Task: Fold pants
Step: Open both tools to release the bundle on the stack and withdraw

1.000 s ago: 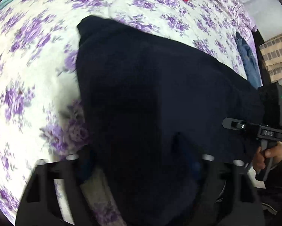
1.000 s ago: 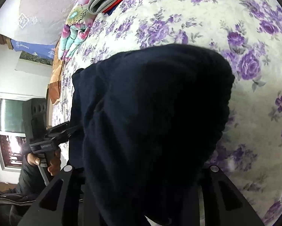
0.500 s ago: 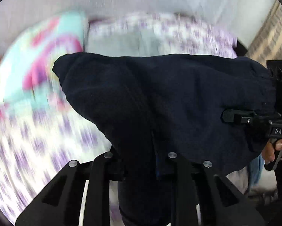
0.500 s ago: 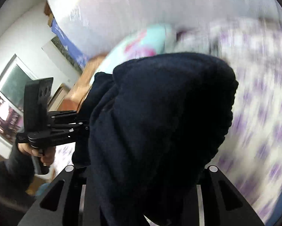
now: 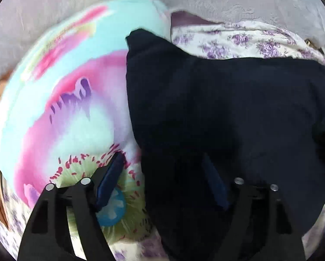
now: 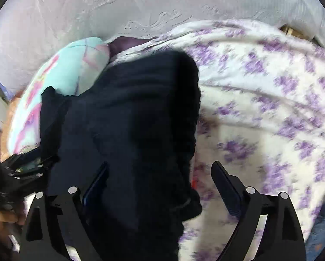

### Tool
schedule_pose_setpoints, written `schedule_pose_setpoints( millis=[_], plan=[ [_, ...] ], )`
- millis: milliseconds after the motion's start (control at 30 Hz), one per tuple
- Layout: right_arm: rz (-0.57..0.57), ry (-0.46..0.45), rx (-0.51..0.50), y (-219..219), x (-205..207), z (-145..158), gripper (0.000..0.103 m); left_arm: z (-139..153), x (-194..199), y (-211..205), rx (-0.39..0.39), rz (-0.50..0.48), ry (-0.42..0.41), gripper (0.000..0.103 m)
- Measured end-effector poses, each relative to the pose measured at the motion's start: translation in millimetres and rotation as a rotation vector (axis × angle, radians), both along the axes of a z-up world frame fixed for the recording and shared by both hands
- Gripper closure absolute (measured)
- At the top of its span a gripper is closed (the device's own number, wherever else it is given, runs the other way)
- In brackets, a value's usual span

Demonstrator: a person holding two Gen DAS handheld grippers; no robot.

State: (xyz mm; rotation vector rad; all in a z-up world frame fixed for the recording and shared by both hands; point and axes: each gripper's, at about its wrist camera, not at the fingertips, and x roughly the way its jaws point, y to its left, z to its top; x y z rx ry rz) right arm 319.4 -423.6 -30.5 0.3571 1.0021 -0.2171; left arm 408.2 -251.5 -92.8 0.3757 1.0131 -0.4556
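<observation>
1. Pants (image 5: 227,113), dark navy, lie bunched on the bed, near its head end, with one part draped over the pastel floral pillow (image 5: 60,100) and the rest on the purple-flowered bedspread (image 6: 271,108).
2. Edges: in the left wrist view the pants' left edge runs up the pillow to a corner near the pale wall (image 5: 75,0); their upper edge meets the bedspread (image 5: 238,41). In the right wrist view the ribbed right edge falls beside bare bedspread, which gives wide open room to the right. The wall (image 6: 97,10) closes off the far side.
3. Long axis: the cloth runs roughly across the left wrist view, from the pillow toward the right gripper's side; in the right wrist view it stretches away from the camera toward the pillow (image 6: 71,69).
4. Left gripper (image 5: 162,182): its fingers are opening and released, with cloth between them but not pinched.
5. Right gripper (image 6: 160,187): its fingers are opening wide, released; the cloth lies against the left finger, and the right finger stands clear of it.
</observation>
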Motion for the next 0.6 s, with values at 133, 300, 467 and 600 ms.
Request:
schedule_pose_setpoints(
  millis=[133, 300, 467, 600],
  plan=[
    [0.046, 0.015, -0.117, 13, 11, 10, 0.008, 1, 2, 4, -0.023, 0.002, 0.024, 0.029],
    [-0.045, -0.051, -0.09, 11, -36, 37, 0.007, 22, -16, 19, -0.033, -0.016, -0.005, 0.028],
    [-0.084, -0.183, -0.072, 26, -116, 46, 0.004, 42, -62, 50, -0.052, 0.034, -0.066, 0.011],
    [-0.055, -0.135, -0.127, 53, -164, 30, 0.004, 51, -109, 71, -0.055, 0.05, -0.084, 0.011]
  ],
)
